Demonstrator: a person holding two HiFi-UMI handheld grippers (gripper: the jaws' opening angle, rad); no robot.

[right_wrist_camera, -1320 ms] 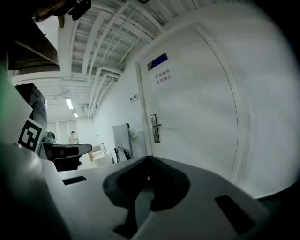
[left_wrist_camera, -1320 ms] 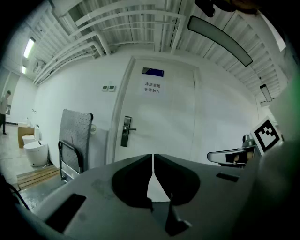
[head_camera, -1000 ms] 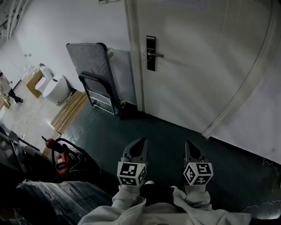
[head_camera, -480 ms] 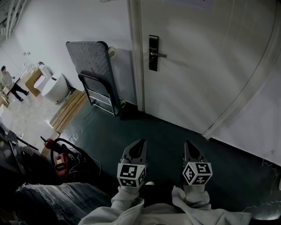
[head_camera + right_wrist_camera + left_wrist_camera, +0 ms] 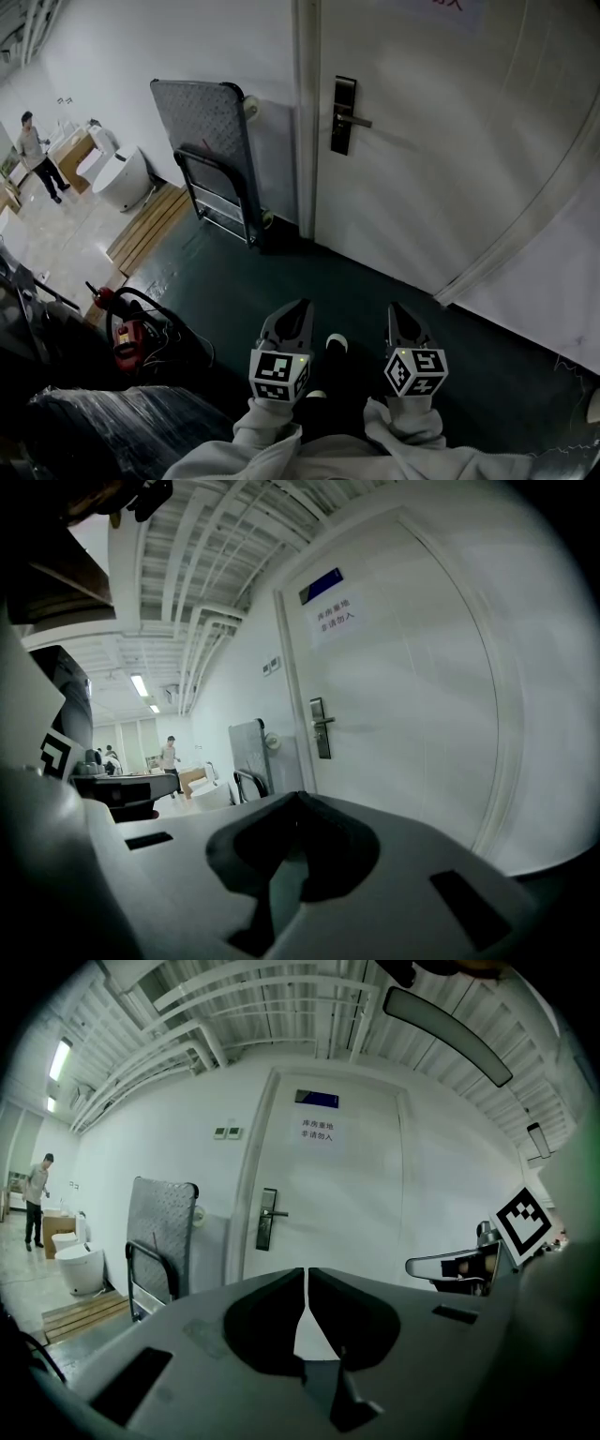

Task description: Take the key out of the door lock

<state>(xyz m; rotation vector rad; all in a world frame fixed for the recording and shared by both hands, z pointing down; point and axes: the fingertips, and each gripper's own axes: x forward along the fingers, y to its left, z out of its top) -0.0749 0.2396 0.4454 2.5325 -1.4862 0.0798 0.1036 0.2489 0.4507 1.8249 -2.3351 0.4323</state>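
Observation:
A dark lock plate with a lever handle (image 5: 344,115) sits on the white door (image 5: 450,141), far ahead of both grippers. No key can be made out on the lock plate at this distance. My left gripper (image 5: 289,317) and right gripper (image 5: 403,319) are held low, side by side over the dark green floor, both shut and empty. The left gripper view shows the lock plate (image 5: 267,1219) above my closed left gripper (image 5: 306,1272). In the right gripper view the lock plate (image 5: 321,728) stands beyond my closed right gripper (image 5: 297,797).
A folded platform trolley (image 5: 211,141) leans on the wall left of the door. A wooden pallet (image 5: 150,230), a red device with cables (image 5: 127,333) and a wrapped dark bundle (image 5: 122,422) lie at the left. A person (image 5: 37,155) stands far left. A paper notice (image 5: 317,1132) is on the door.
The view has shifted, so the door and lock sit further right and slightly lower. The person at far left has walked nearer. A shoe tip now shows between the grippers, which stay shut.

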